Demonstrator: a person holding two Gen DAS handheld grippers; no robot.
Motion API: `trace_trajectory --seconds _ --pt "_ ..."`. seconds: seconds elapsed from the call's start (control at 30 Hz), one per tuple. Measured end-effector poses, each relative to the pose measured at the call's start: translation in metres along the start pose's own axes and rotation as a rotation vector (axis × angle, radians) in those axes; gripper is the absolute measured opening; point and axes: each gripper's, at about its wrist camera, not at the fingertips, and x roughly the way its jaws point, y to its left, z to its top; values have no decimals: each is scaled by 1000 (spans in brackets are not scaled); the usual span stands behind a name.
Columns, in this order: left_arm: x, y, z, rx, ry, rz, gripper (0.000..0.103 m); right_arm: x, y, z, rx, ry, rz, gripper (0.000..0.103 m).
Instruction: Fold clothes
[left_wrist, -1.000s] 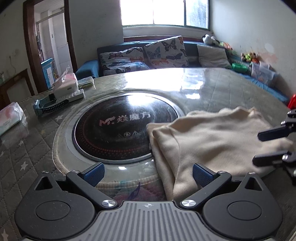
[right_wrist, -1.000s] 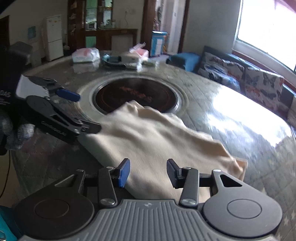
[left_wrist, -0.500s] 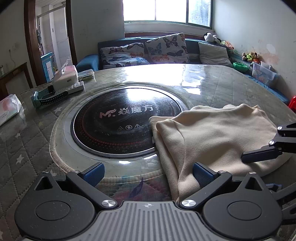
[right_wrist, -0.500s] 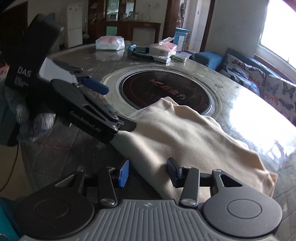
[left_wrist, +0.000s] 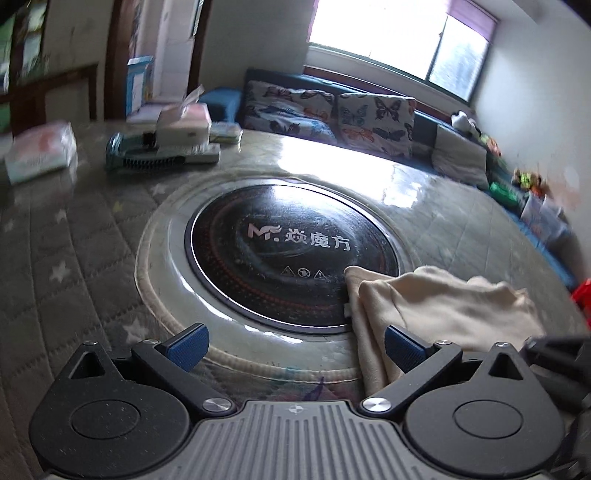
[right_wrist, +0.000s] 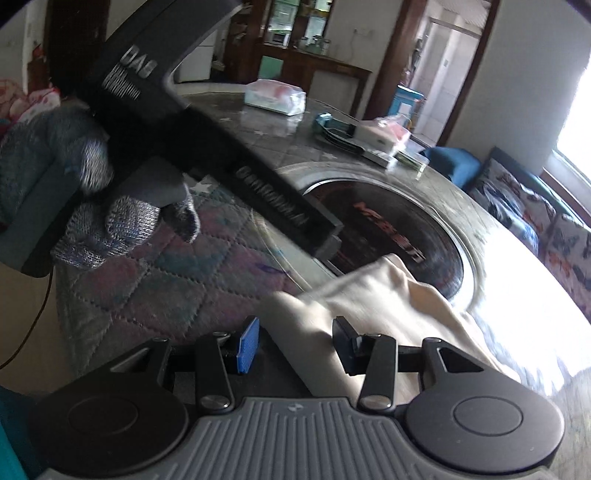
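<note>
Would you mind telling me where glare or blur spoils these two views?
Left wrist view: the window is blown out, glare streaks the table, and the tissue pack smears. Right wrist view: the cream garment is motion-blurred, and the right edge is washed white.

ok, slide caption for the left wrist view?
Open left gripper over the cooktop, cream garment folded by its right finger.

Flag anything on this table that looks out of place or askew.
The cream garment lies rumpled, with one corner draped over the black cooktop set into the table. Cloth on a cooking surface looks out of place. Nothing looks spilled or damaged.
</note>
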Motion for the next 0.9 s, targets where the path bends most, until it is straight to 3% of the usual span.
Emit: trace_trajectory --seconds 0.07,0.17,0.2,0.3,0.57,0.7,0.9 --pt "1 3 1 -38 15 -31 103 7 5 3 -23 12 -9 43" --pt "5 4 2 -88 43 -70 103 12 7 4 -29 18 -30 31" --pt "6 4 2 -108 53 -83 103 12 5 4 -19 16 -36 22" --pt "12 7 3 -193 93 -126 102 9 -5 5 42 5 -23 13" --pt "23 4 7 -364 161 -228 100 -17 -44 4 255 -81 57 10" --pt "30 -5 9 -395 180 -252 94 -28 -57 1 301 -119 67 10" --pt "44 -17 7 -445 218 -316 66 -39 -60 -5 307 -146 94 10"
